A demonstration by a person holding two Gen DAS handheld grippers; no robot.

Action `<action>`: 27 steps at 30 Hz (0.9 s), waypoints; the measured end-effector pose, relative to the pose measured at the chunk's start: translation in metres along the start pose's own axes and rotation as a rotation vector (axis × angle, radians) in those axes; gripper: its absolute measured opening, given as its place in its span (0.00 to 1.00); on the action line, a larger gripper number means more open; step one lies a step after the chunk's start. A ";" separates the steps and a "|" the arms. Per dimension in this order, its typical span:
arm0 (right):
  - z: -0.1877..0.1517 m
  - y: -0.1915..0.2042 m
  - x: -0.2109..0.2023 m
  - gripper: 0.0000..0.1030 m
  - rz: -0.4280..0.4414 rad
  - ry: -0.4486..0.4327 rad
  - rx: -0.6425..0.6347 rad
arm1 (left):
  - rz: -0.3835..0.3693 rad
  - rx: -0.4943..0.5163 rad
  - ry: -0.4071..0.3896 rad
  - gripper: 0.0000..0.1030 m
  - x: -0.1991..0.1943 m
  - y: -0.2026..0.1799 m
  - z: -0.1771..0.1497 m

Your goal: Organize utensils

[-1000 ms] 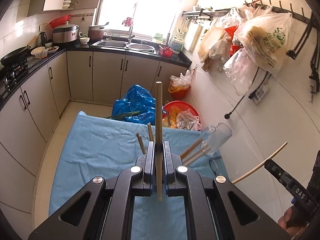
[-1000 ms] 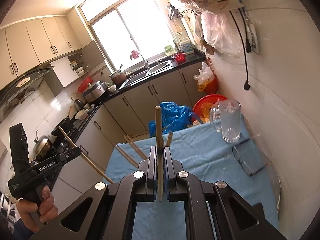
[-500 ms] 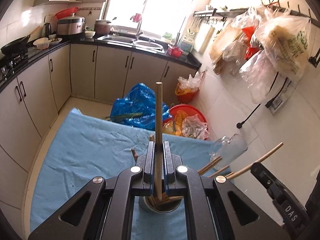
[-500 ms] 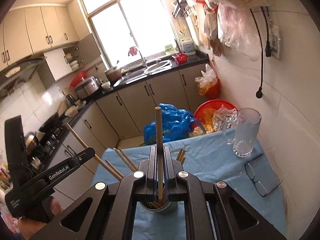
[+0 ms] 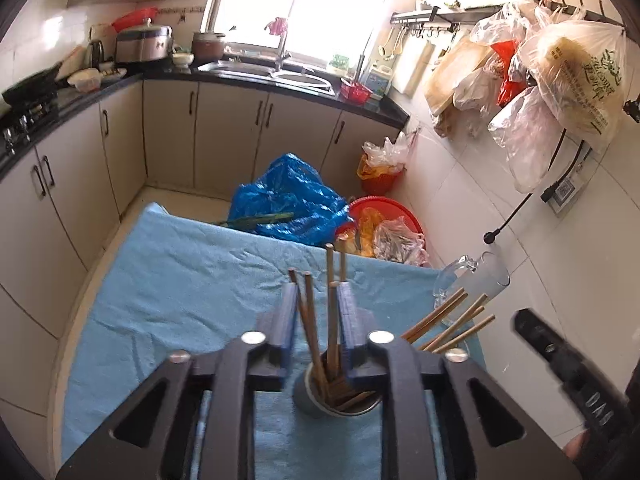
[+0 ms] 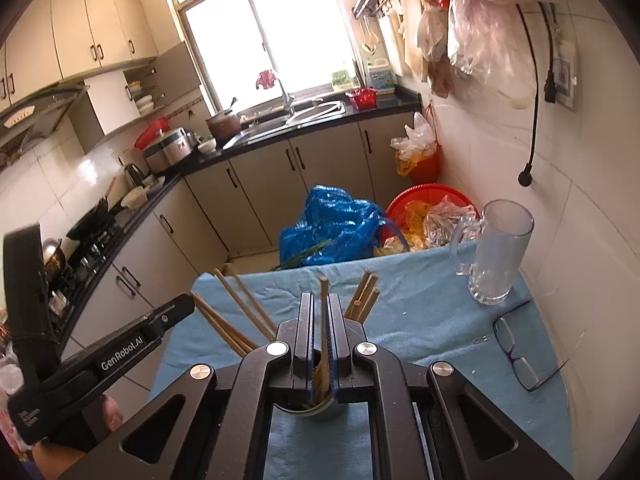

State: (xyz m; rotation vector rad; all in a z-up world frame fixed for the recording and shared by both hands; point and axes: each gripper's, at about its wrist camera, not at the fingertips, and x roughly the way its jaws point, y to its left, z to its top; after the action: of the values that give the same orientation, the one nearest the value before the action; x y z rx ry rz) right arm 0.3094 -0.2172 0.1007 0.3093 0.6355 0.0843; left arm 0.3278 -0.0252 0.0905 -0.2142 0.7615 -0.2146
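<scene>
A metal cup (image 5: 336,402) on the blue cloth holds several wooden chopsticks (image 5: 448,322), fanned out. My left gripper (image 5: 318,300) is open right above the cup, with chopsticks standing loose between its pads. My right gripper (image 6: 320,312) is slightly open above the same cup (image 6: 316,404); a chopstick (image 6: 324,320) stands between its pads, its lower end in the cup. Each gripper's black body shows in the other's view.
A glass mug (image 6: 496,256) stands at the cloth's far right and eyeglasses (image 6: 516,348) lie near the right edge. A blue plastic bag (image 6: 332,224) and red basket (image 6: 432,204) sit on the floor beyond the table. A tiled wall runs along the right.
Both grippers have come down over the cup and opened. The chopstick each was holding now stands in the cup among the others.
</scene>
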 end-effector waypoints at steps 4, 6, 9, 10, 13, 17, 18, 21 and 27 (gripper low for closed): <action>0.001 -0.003 -0.031 0.12 -0.021 -0.041 0.002 | 0.075 0.031 -0.075 0.44 -0.036 0.005 -0.004; -0.002 -0.006 -0.049 0.25 -0.035 -0.057 0.005 | 0.144 0.059 -0.113 0.60 -0.056 0.006 -0.012; -0.019 -0.006 -0.074 0.36 -0.051 -0.057 -0.018 | 0.212 0.084 -0.135 0.74 -0.084 0.010 -0.027; -0.024 -0.005 -0.079 0.39 -0.055 -0.051 -0.026 | 0.230 0.090 -0.133 0.76 -0.091 0.011 -0.032; -0.048 -0.007 -0.099 0.43 -0.062 -0.016 -0.038 | 0.259 0.117 -0.120 0.83 -0.117 0.015 -0.056; -0.082 -0.006 -0.121 0.46 -0.079 0.032 -0.072 | 0.297 0.163 -0.095 0.88 -0.148 0.017 -0.089; -0.091 -0.005 -0.127 0.47 -0.085 0.041 -0.085 | 0.305 0.177 -0.093 0.88 -0.154 0.017 -0.096; -0.115 -0.006 -0.142 0.49 -0.097 0.069 -0.103 | 0.317 0.185 -0.054 0.88 -0.167 0.020 -0.115; -0.149 -0.002 -0.165 0.50 -0.109 0.106 -0.118 | 0.322 0.152 -0.020 0.91 -0.192 0.031 -0.146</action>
State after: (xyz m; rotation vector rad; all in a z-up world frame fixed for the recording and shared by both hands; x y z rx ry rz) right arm 0.0881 -0.2086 0.0807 0.1561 0.7483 0.0338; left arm 0.0937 0.0391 0.1057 0.0514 0.7455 0.0353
